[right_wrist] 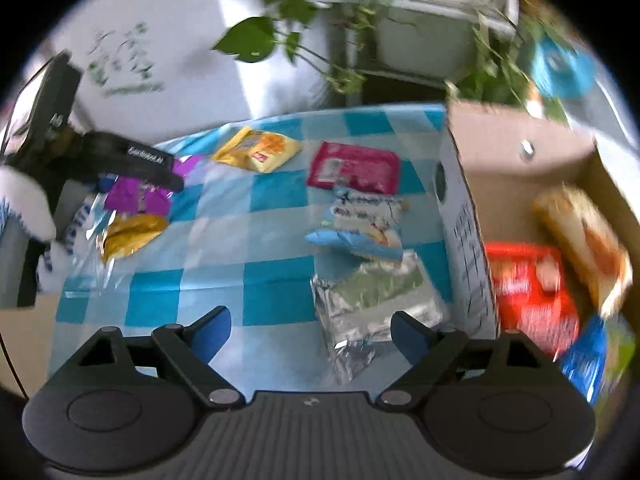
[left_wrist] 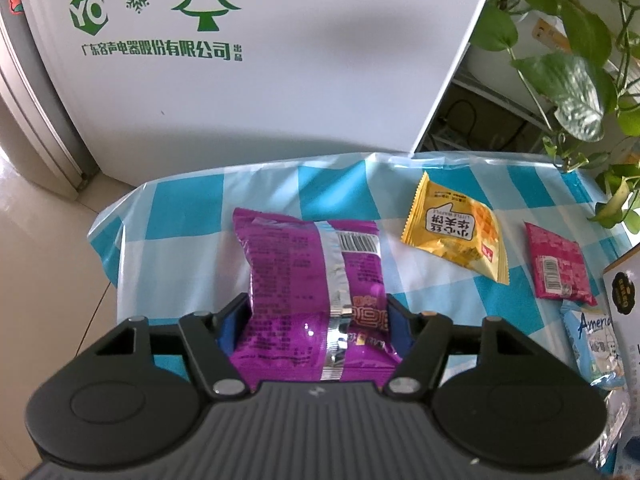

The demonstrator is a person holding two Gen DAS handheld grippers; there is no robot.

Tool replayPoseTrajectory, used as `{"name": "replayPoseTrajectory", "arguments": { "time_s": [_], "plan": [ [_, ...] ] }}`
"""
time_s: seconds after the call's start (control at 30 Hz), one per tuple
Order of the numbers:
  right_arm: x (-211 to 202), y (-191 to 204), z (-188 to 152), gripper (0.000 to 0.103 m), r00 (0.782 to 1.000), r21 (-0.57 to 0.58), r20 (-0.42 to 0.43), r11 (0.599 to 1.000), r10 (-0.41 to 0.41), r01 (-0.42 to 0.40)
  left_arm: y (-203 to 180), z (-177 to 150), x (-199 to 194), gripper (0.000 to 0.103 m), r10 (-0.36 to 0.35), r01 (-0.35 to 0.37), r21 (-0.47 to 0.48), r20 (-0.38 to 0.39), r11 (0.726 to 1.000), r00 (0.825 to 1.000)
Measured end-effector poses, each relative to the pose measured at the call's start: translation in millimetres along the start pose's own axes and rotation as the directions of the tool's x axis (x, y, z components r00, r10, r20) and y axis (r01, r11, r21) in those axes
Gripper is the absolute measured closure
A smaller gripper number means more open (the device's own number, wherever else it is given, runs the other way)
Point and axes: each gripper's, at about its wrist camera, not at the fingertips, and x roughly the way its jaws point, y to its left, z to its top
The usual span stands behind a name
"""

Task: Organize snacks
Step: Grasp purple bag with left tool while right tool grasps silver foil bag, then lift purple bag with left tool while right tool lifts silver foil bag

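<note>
Gripping the purple snack packet (left_wrist: 316, 304) at its near end, the left gripper (left_wrist: 316, 320) has its fingers closed on it above the checkered surface (left_wrist: 188, 204). Judgement: lift clear before carrying to the cardboard box (right_wrist: 516, 148), keeping the squeeze light so the contents don't crush. Right gripper (right_wrist: 310, 332) hangs spread and empty over the silver packet (right_wrist: 372, 304). Count outside box: purple 1, yellow 1 (left_wrist: 456, 236), pink 1 (left_wrist: 558, 266), blue-white 1 (right_wrist: 360, 228), silver 1, clear-wrapped gold item 1 (right_wrist: 128, 236). Inside box: at least three, blurred.
</note>
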Motion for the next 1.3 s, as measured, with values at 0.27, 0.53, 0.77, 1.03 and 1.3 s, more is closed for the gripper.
{"name": "replayPoseTrajectory", "arguments": {
  "time_s": [0.27,0.53,0.77,1.03,1.3],
  "plan": [
    [10,-10,2,0.011,0.998,0.361,0.004,0.931,-0.056,0.050,0,-1,1,0.035,0.003,-0.003,0.005,0.006,1.000,1.000],
    [32,-30,3,0.012,0.978,0.539,-0.040,0.820,-0.205,0.193,0,-2,-1,0.035,-0.010,0.010,0.011,0.006,1.000,1.000],
    [33,-33,-2,0.034,0.972,0.533,-0.026,0.819,-0.233,0.210,1,-2,-5,0.039,-0.039,0.039,0.008,0.006,0.999,0.999],
    [32,-13,-6,0.035,0.995,0.393,-0.034,0.914,-0.096,0.102,-4,-10,-21,0.039,-0.086,0.086,0.028,0.006,0.996,0.996],
    [32,12,-13,0.035,0.998,0.146,-0.070,0.989,0.004,0.006,-7,-25,-54,0.039,-0.163,0.162,0.049,0.014,0.985,0.986]
  ]
}}
